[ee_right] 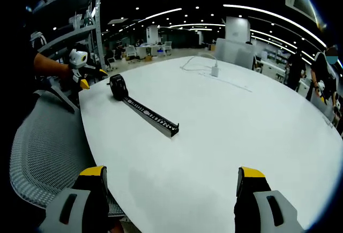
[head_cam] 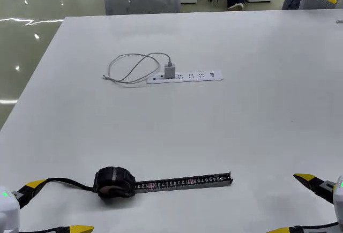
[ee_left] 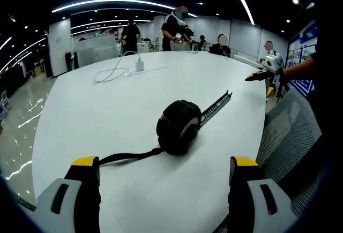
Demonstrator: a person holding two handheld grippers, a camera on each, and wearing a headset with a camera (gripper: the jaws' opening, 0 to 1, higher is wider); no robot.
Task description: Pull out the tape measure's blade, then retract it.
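1. Left gripper: positioned left of the tape measure case, at the near table edge. Its jaws stand wide apart and grip nothing. This placement probably readies it to steady the case.

2. Wrist strap: runs from the case leftward, and its end lies just beside the left gripper's upper jaw.

3. Case: lies on its side on the table. The blade projects from the case to the right, flat on the surface. With nothing gripping it, the extended blade suggests an engaged lock. The pull-out step appears complete and retraction is not yet done.

4. Right gripper: positioned right of the case, apart from the blade tip, jaws spread and empty. It aligns roughly with the blade end, likely to guide the return.

5. View differences:
- The head view makes the blade's printed scale visible, with a power strip and cable well beyond the case.
- The left gripper view presents the case's rounded side with the strap leading toward the jaws.
- The right gripper view presents the upturned end hook, with the left gripper behind the case.
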